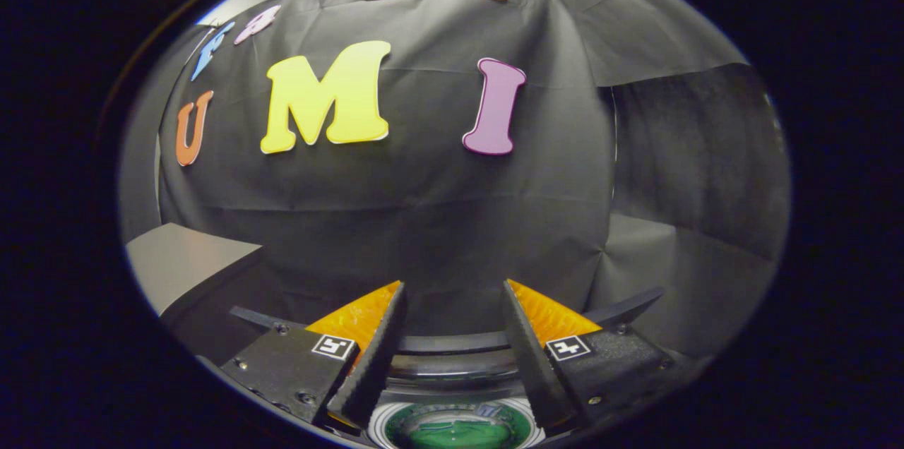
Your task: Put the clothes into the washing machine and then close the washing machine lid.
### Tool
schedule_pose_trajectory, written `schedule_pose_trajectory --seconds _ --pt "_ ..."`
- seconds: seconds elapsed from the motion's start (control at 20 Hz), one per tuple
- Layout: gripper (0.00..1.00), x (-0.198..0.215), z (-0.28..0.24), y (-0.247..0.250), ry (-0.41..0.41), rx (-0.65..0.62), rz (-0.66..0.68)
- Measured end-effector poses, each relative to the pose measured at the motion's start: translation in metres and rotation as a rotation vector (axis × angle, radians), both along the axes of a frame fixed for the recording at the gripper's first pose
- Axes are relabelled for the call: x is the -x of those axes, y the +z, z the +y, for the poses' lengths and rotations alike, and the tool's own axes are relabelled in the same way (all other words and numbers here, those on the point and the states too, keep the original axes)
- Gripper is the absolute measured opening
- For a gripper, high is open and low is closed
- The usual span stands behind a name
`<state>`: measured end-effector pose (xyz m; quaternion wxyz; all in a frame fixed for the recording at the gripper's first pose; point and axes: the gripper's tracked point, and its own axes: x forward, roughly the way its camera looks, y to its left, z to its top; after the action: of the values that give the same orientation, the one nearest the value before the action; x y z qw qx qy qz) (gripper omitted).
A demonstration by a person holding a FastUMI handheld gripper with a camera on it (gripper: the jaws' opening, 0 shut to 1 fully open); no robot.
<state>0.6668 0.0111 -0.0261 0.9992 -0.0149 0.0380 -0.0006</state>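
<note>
Below your claw (452,336), fingers apart on nothing, sits the round washing machine opening with green cloth inside (455,428); judging the clothes loaded, find the lid and press it down squarely

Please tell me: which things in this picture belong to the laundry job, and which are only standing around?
For the job:
- gripper, fingers open, nothing between them
- washing machine, its round opening below the fingers
- something green inside, perhaps clothes; cannot tell

Only around:
- grey surface to the left
- black cloth wall ahead
</note>
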Motion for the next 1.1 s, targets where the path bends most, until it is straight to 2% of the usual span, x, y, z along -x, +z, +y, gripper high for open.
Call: schedule_pose_trajectory --seconds 1.1 --pt "0.84 0.067 -0.006 -0.048 -0.021 0.0 0.053"
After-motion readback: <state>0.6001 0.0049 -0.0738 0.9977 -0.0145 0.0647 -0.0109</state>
